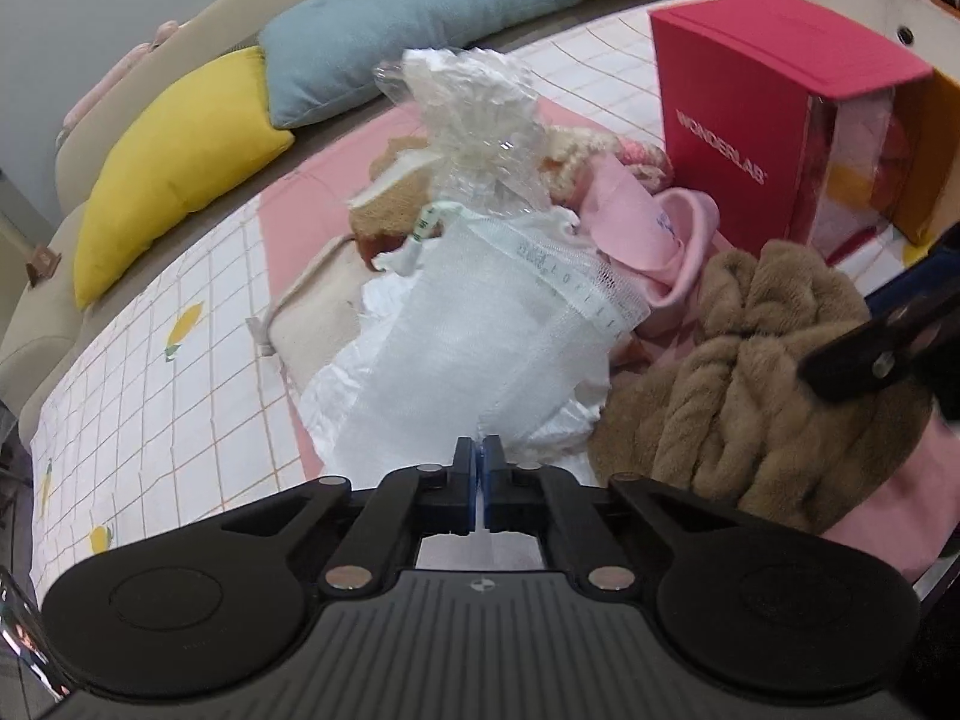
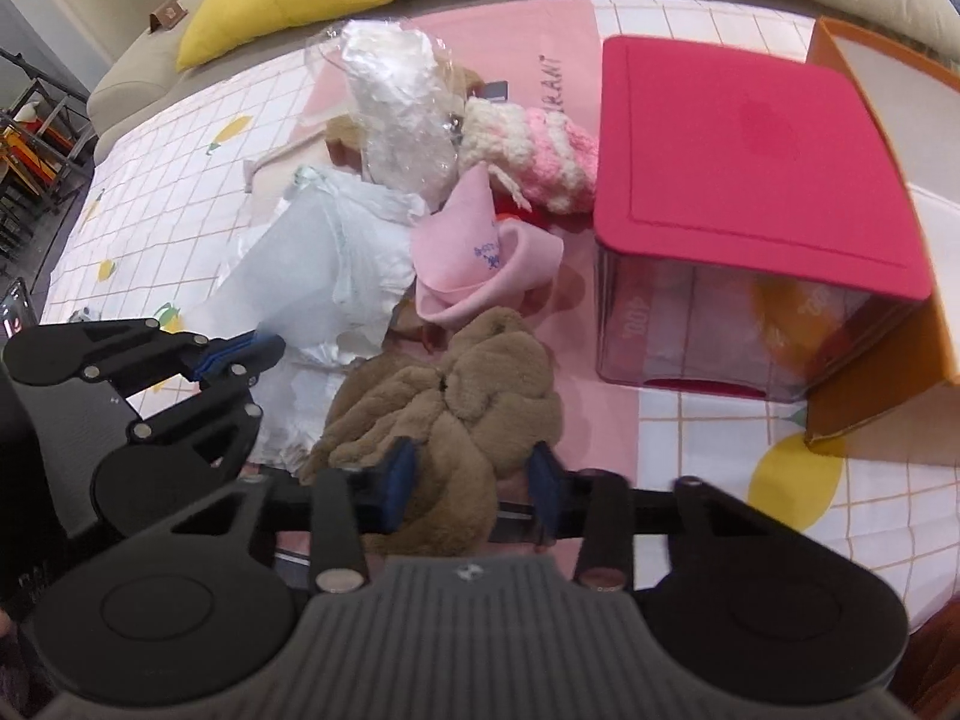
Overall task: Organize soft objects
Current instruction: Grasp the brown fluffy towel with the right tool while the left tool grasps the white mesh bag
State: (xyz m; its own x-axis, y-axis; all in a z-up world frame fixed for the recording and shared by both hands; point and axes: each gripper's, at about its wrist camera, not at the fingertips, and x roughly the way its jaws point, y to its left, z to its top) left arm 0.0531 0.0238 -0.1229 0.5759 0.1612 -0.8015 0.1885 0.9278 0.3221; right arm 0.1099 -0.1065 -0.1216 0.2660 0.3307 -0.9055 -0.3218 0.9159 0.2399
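Observation:
A pile of soft things lies on a checked sheet [image 1: 150, 360]. My left gripper [image 1: 480, 468] is shut on the near edge of a white gauzy cloth [image 1: 468, 330], and it also shows at the left of the right wrist view [image 2: 240, 354]. My right gripper [image 2: 471, 480] is shut on a brown fluffy cloth [image 2: 456, 384], with its blue pads pressed into the fabric from both sides. The same brown cloth [image 1: 750, 372] lies to the right of the white one. Behind them are a pink cloth [image 2: 474, 264], a clear bag of white stuffing [image 2: 402, 120] and a cream-and-pink knitted piece [image 2: 534, 144].
A red-lidded box [image 2: 750, 150] stands to the right of the pile, with an orange carton [image 2: 870, 390] behind and beside it. A yellow cushion [image 1: 174, 162] and a blue cushion [image 1: 390, 30] lean along the far edge of the sofa.

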